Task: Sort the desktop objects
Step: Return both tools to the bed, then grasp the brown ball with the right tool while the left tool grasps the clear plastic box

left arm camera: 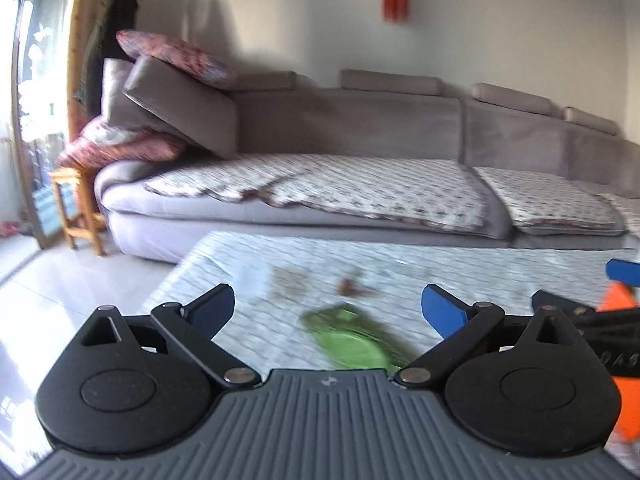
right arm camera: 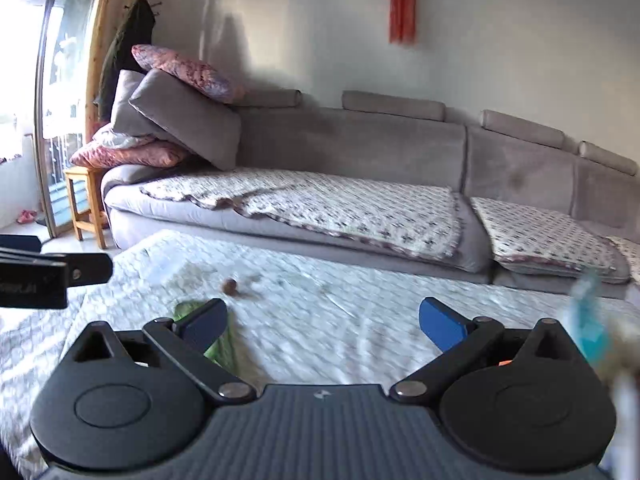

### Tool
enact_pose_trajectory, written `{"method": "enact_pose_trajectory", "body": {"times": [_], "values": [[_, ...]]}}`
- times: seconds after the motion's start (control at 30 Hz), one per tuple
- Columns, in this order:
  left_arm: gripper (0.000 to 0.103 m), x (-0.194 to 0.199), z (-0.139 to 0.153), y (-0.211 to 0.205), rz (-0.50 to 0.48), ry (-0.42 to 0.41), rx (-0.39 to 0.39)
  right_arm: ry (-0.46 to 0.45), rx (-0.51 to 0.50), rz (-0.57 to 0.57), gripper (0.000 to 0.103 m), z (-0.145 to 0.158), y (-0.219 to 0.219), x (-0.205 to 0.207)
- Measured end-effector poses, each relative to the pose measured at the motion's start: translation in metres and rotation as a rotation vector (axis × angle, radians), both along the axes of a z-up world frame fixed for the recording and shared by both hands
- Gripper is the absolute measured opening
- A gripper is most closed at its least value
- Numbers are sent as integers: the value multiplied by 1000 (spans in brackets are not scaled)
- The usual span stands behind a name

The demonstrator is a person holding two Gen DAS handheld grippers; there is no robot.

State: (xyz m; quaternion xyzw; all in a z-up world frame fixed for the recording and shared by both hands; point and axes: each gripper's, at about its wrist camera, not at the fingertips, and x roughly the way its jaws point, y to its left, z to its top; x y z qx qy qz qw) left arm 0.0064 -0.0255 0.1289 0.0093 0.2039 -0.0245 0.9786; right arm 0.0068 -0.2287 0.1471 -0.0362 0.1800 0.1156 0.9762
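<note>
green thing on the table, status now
Left tongs open, empty. Right tongs open, empty. Green thing on the table, untouched. Nothing blocking.

Both views are taken low over the quilted table [left arm camera: 248, 256], angled slightly downward toward the grey sofa [left arm camera: 360, 128] beyond its far edge. The green object [left arm camera: 352, 340] lies close under the left camera; the right view is set further right. Sofa, table and red wall tassel [right arm camera: 402, 4] are shared.
</note>
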Motion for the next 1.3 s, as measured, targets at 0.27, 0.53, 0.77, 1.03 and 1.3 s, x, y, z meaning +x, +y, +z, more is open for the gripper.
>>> {"method": "enact_pose_trajectory", "body": {"times": [0.27, 0.53, 0.77, 1.03, 1.3], "values": [[100, 66, -25, 38, 96, -24, 38, 38, -8, 83, 98, -25, 70, 72], [88, 132, -65, 52, 98, 63, 48, 152, -31, 142, 73, -63, 112, 131], [88, 145, -76, 54, 92, 97, 43, 222, -67, 173, 58, -77, 128, 147], [88, 144, -84, 58, 84, 122, 30, 292, -118, 186, 40, -80, 139, 153], [80, 144, -87, 69, 100, 163, 6, 314, -137, 196, 24, -82, 144, 158]]}}
